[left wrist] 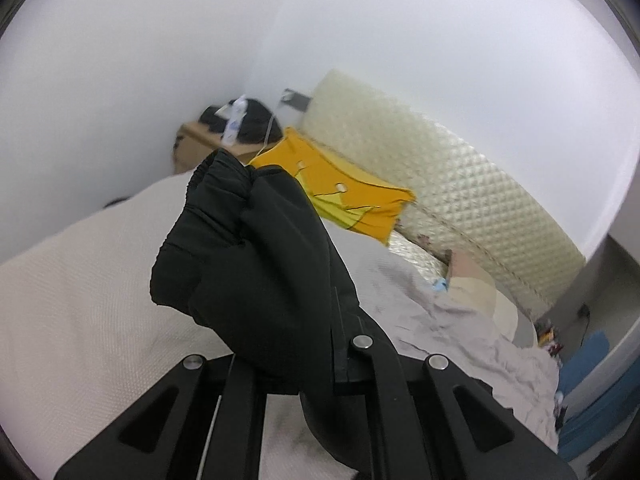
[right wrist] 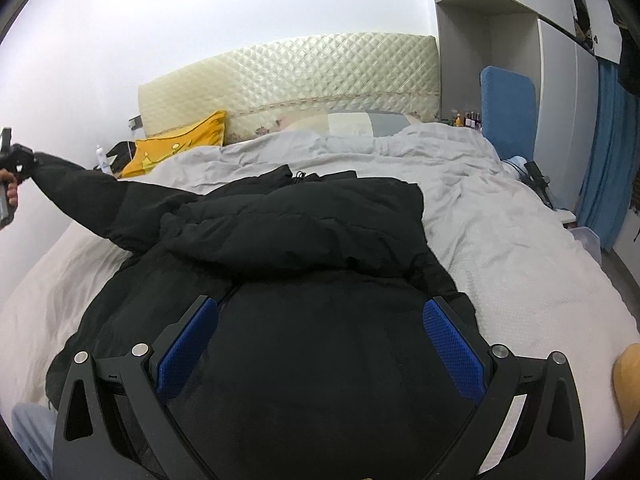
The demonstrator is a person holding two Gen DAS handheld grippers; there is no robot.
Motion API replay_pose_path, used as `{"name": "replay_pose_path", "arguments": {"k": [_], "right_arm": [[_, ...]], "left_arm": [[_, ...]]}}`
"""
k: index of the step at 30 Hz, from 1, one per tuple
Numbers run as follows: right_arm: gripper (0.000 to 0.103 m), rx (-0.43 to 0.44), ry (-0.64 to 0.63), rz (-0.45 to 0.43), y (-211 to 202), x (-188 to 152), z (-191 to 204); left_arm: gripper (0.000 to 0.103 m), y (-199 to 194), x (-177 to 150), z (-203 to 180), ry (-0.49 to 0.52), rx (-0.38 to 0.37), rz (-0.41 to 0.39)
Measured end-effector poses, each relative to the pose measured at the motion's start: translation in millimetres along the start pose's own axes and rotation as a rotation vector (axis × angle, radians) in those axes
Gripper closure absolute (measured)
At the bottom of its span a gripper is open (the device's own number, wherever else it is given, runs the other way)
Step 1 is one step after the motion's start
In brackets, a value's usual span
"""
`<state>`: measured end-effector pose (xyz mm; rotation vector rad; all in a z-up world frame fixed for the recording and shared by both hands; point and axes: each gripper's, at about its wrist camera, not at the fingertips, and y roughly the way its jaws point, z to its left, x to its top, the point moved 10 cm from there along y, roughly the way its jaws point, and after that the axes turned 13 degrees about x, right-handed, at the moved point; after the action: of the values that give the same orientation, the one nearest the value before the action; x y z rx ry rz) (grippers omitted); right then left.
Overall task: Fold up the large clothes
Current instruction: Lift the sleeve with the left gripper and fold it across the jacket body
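Observation:
A large black padded jacket (right wrist: pixel 304 248) lies spread on the bed (right wrist: pixel 520 248). Its left sleeve (right wrist: pixel 100 196) is stretched out and up to the left. My left gripper (left wrist: pixel 280 264) is shut on the cuff of that sleeve (left wrist: pixel 224 216), which bunches over the fingers and hides them. The left gripper also shows at the far left of the right wrist view (right wrist: pixel 16 160). My right gripper (right wrist: pixel 320 312) is open and empty, with blue pads (right wrist: pixel 188 344), hovering just above the jacket's lower body.
A yellow pillow (right wrist: pixel 180 140) and a quilted cream headboard (right wrist: pixel 300 76) stand at the head of the bed. A crumpled grey duvet (right wrist: pixel 360 152) lies behind the jacket. A wooden nightstand (left wrist: pixel 196 140) is at the left, a blue chair (right wrist: pixel 508 112) and wardrobe (right wrist: pixel 560 80) at the right.

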<state>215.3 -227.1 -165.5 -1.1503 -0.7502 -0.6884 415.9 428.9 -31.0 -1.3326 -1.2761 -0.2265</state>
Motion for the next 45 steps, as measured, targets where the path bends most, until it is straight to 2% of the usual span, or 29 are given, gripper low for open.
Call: {"name": "replay_pose_path", "arguments": {"k": [13,19,27,33,38,45], "right_arm": [[0.0,0.018,0.007,-0.056,-27.7,10.5,-13.4],[0.0,0.02,0.009,-0.075,-37.3,17.3,-22.5],[0.0,-0.02,-0.008,-0.112,-53.3,24.9,-39.8],[0.0,-0.038,-0.001,-0.121,-55.2,27.2,-55.5],[0.0,-0.033,0.052,-0.127,-52.9,26.9,-75.9],[0.0,-0.029,0.11,-0.13,-45.0,25.6,-98.6]], "left_arm": [[0.097,-113.6,-10.6,-149.0,0.21,-0.089,-0.089],[0.097,-161.5,-44.1,-232.0,0.307,-0.178,-0.105],[0.097,-211.1,-126.2,-355.1,0.474,-0.295,-0.113],[0.097,-228.9,-202.2,-433.3,0.541,-0.382,-0.067],[0.096,-227.9,-274.6,-477.0,0.603,-0.446,-0.027],[0.096,-190.9,-374.2,-505.0,0.666,-0.498,0.075]]}}
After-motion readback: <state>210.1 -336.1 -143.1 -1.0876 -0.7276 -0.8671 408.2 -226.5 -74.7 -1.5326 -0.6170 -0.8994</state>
